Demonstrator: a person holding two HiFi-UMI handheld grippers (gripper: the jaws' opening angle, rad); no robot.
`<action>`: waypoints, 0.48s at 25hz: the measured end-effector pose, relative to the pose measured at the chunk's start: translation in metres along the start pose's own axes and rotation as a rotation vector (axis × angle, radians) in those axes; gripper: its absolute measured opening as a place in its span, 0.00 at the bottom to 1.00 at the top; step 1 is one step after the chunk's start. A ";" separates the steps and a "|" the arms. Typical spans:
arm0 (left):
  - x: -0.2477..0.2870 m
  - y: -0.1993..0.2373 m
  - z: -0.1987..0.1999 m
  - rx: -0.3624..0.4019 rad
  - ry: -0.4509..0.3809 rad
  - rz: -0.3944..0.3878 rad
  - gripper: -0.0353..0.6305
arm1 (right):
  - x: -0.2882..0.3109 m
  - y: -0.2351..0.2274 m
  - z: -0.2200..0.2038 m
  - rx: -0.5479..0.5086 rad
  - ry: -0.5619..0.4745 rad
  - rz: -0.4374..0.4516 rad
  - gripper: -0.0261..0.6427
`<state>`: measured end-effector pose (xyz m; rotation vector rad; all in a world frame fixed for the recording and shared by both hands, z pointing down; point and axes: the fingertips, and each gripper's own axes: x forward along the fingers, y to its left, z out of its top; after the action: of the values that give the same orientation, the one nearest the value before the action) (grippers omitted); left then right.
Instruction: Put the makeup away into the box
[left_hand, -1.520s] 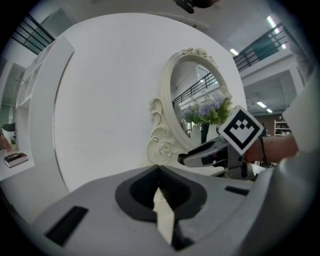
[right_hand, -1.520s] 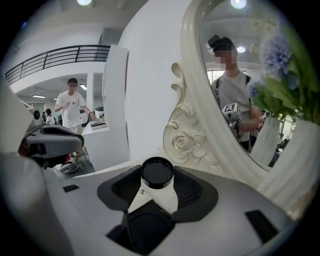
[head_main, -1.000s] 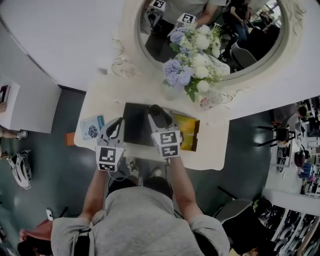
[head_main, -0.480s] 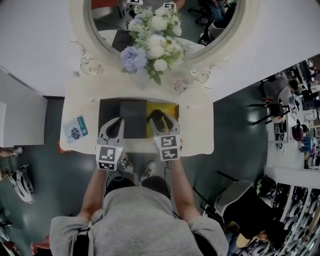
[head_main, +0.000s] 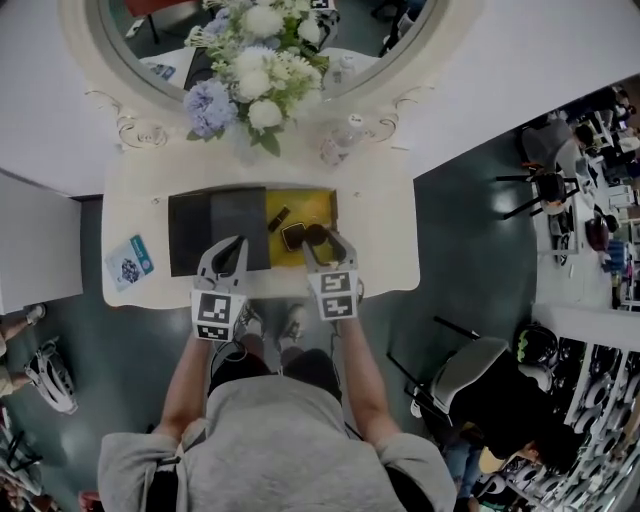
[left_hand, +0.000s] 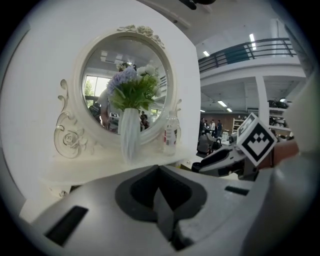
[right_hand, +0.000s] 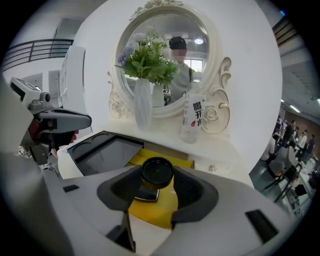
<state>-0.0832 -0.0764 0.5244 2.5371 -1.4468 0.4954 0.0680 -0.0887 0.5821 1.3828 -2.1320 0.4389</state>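
Both right gripper jaws clamp a black jar.

Yellow-lined box, blk jar, white table, blue+white flowers

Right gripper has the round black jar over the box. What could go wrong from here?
The round black jar sits at the tips of the right gripper, so it could slip out early. It hangs close to the square compact already in the yellow box; released there, it may land on that and roll. Overshooting forward could knock the bottle behind the box.
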 end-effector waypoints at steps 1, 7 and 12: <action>0.003 -0.004 -0.003 0.000 0.008 -0.007 0.06 | 0.001 -0.002 -0.006 0.006 0.011 0.001 0.36; 0.015 -0.018 -0.021 -0.003 0.047 -0.034 0.06 | 0.013 -0.010 -0.043 0.024 0.073 -0.002 0.36; 0.020 -0.024 -0.035 -0.001 0.078 -0.046 0.06 | 0.021 -0.010 -0.064 0.006 0.124 0.003 0.36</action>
<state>-0.0595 -0.0692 0.5645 2.5143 -1.3584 0.5796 0.0882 -0.0731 0.6449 1.3206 -2.0341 0.5186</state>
